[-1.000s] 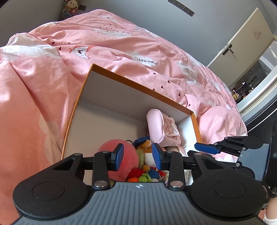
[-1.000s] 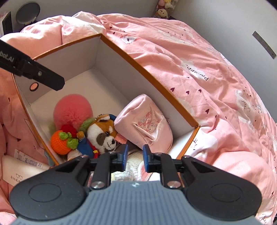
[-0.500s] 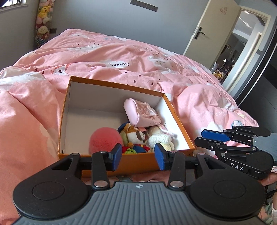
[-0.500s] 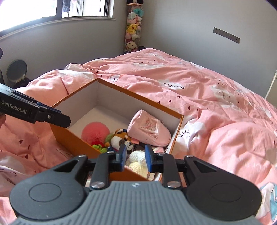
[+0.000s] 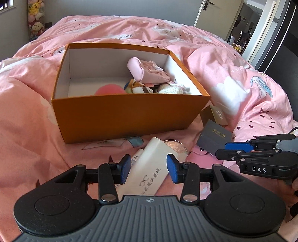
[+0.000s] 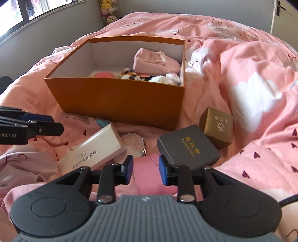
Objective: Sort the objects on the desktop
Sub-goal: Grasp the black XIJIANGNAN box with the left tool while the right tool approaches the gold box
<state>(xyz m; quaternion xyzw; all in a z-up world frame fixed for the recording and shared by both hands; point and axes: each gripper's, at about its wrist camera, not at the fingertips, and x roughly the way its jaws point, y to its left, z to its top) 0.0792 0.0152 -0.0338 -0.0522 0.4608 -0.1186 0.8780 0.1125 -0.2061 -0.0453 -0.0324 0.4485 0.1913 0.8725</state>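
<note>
An orange box (image 5: pixel 126 117) (image 6: pixel 121 98) sits on the pink bed, holding a pink pouch (image 5: pixel 147 71), a pink pompom (image 5: pixel 109 90) and plush toys (image 5: pixel 138 89). In front of it lie a white glasses case (image 5: pixel 149 169) (image 6: pixel 91 150), a round compact mirror (image 6: pixel 133 144), a grey box (image 6: pixel 188 147), a gold box (image 6: pixel 217 127) and a pink flat item (image 6: pixel 149 173). My left gripper (image 5: pixel 148 169) is open, above the glasses case. My right gripper (image 6: pixel 145 170) is open, above the pink item.
The pink duvet (image 5: pixel 232 61) is rumpled, with a raised fold right of the box. Plush toys (image 5: pixel 35 18) hang on the far wall. A door (image 5: pixel 210 11) stands at the back right.
Both grippers have pulled back and down from over the box's contents to in front of it. The items on the bed in front came into view. The right jaws have opened wider.
</note>
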